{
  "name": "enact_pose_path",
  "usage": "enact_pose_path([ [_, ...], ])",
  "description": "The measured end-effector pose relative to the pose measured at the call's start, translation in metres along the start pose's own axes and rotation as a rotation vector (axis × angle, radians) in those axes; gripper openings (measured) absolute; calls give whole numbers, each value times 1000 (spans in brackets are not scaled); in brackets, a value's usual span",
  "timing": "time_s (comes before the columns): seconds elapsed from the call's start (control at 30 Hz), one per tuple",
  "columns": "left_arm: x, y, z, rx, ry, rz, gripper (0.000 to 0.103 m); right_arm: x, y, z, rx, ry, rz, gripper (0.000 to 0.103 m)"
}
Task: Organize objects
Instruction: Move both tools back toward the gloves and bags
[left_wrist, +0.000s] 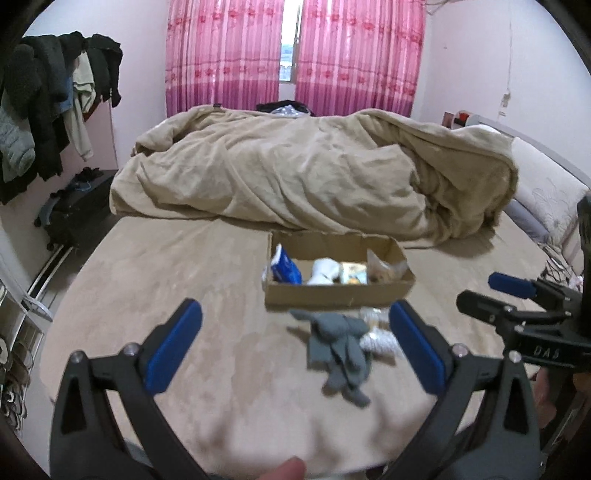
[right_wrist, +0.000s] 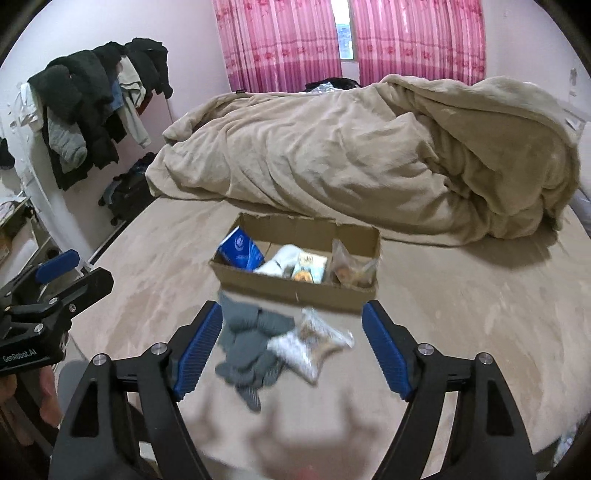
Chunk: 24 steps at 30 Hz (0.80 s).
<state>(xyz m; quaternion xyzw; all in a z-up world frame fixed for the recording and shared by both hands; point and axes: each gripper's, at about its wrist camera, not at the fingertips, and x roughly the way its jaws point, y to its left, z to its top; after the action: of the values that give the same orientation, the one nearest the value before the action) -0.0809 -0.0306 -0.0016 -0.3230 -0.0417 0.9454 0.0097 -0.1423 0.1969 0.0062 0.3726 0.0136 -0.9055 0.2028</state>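
— While both pairs of tongs hang over the bed (left_wrist: 166, 266), what can you make out from where you stand?

— The left tongs (left_wrist: 295, 343) are spread wide with nothing between them, and so are the right tongs (right_wrist: 291, 347). Neither touches anything.

— And the things to be sorted?

— A cardboard box (right_wrist: 295, 291) sits on the bed, just in front of the heaped blanket (right_wrist: 351, 147). Inside I see a blue packet (right_wrist: 242, 251) leaning at the left end, something white (right_wrist: 280, 260) in the middle, a small yellowish packet (right_wrist: 308, 267) and a clear bag (right_wrist: 351, 266) at the right end. What the white thing is, I cannot tell.

— Anything outside the box?

— Yes, grey socks (right_wrist: 247, 343) lie in a loose heap on the bed just before the box, with a small clear bag (right_wrist: 310, 345) touching their right side. Both are blurred; the bag's contents look grainy, no more.

— The rest of the room?

— Pink curtains (left_wrist: 221, 55) behind, dark clothes (left_wrist: 44, 99) hanging at the left, partly cut off by the frame edge.
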Motion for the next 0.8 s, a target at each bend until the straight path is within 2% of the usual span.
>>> enact_pose_path([
  [0.17, -23, -5, -22, -12, 31, -38, 102, -32, 4, -27, 2, 6, -10, 81],
  [0.4, -31, -15, -54, -14, 87, -67, 102, -54, 8, -56, -2, 26, -19, 81],
  [0.8, -11, -23, -74, 5, 138, -81, 102, -49, 9, -77, 1, 55, -17, 81],
])
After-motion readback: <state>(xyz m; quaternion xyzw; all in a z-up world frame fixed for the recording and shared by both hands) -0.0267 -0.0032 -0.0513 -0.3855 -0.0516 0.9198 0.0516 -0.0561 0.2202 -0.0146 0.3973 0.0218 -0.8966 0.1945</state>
